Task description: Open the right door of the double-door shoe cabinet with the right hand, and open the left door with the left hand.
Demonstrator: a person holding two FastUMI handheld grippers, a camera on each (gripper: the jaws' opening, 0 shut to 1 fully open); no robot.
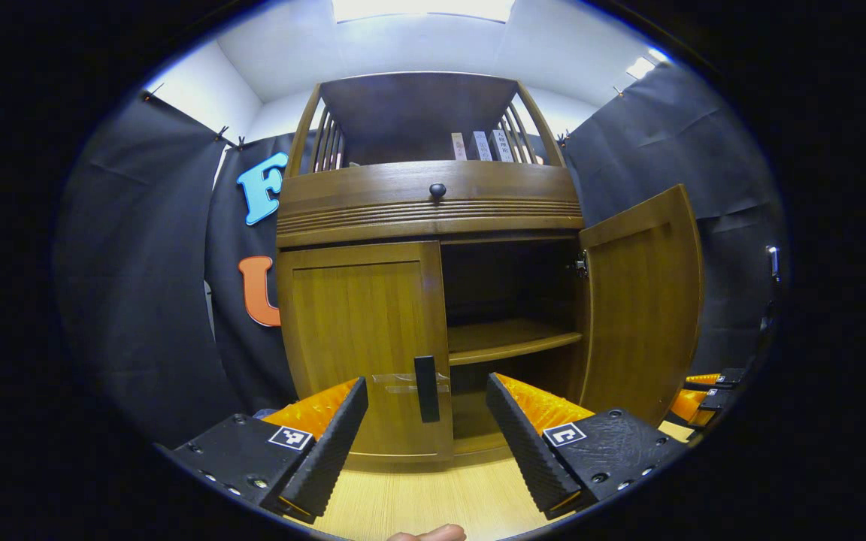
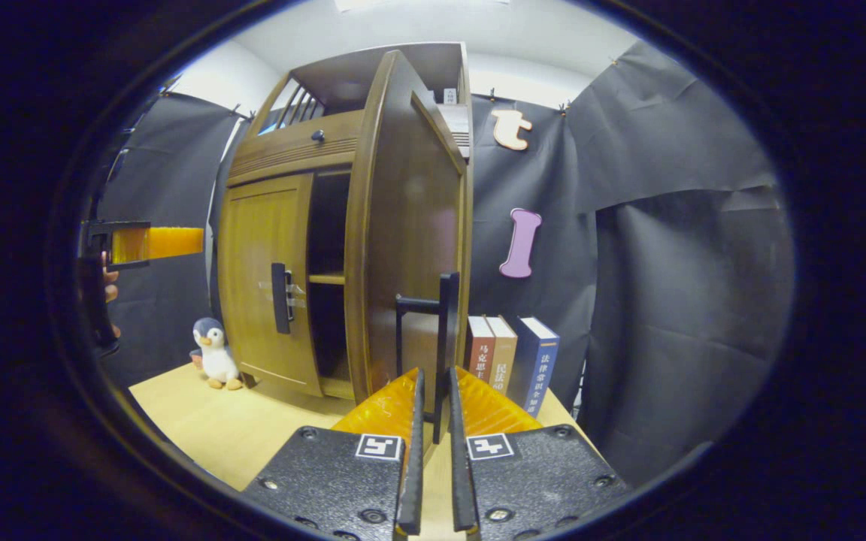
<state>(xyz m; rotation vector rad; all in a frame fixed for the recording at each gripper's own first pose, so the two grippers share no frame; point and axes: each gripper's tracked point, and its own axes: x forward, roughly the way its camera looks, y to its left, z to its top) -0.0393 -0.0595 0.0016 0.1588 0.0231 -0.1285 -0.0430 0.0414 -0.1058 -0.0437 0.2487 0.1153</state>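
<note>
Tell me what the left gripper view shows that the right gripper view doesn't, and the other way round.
Left gripper view's extras: a straight-on look with the open left claw framing the left door handle, plus a fingertip at the bottom edge. Right gripper view's extras: the right claw shut on the right door handle, a penguin toy, and three books standing beside the cabinet. Shared: the closed left door, the open right door and the inner shelf.

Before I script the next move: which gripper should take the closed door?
Left. The left gripper is open and lined up on the left door's handle; the right gripper grips the right door's handle.
</note>
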